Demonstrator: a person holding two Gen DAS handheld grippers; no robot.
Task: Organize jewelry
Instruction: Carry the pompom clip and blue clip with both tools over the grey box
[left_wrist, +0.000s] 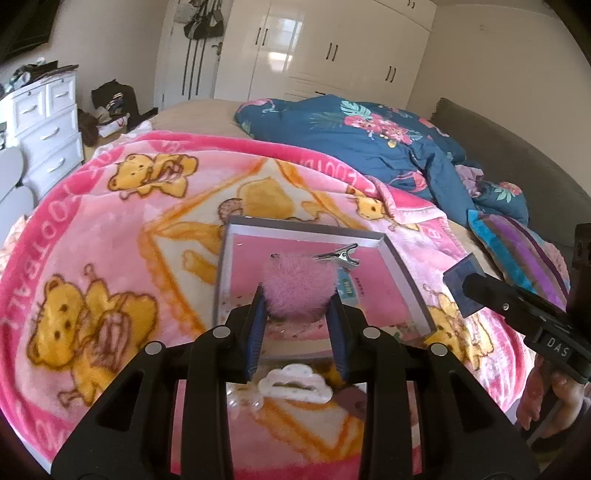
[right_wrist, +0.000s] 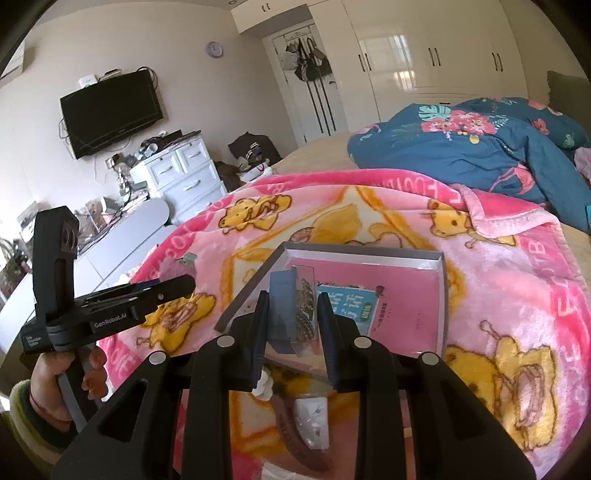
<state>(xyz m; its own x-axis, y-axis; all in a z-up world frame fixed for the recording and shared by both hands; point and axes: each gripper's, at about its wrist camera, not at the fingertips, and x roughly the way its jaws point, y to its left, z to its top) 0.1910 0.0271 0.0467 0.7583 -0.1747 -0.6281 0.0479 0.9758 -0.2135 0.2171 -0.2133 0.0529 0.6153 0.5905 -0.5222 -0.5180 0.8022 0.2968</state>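
Left wrist view: left tongs (left_wrist: 297, 295) clamped on a fluffy pink pompom clip (left_wrist: 295, 291), its metal clasp (left_wrist: 340, 256) jutting out over the grey-rimmed box (left_wrist: 402, 266) on the pink bear blanket (left_wrist: 110, 229). Below the fingers, a white cloud-shaped hair claw (left_wrist: 293, 386), partly hidden by the tongs' frame. At right, only part of the right tongs (left_wrist: 461, 291), holding a blue card; grip unclear from here. Right wrist view: right tongs (right_wrist: 291, 317) closed on a blue card of small jewelry pieces (right_wrist: 291, 306), too blurred to name, held above the box's near left corner (right_wrist: 255, 284). Underneath, a brown strap (right_wrist: 295, 435) and a white packet (right_wrist: 314, 424), half covered. At far left, left tongs (right_wrist: 166, 290) seen side-on, their load hidden.
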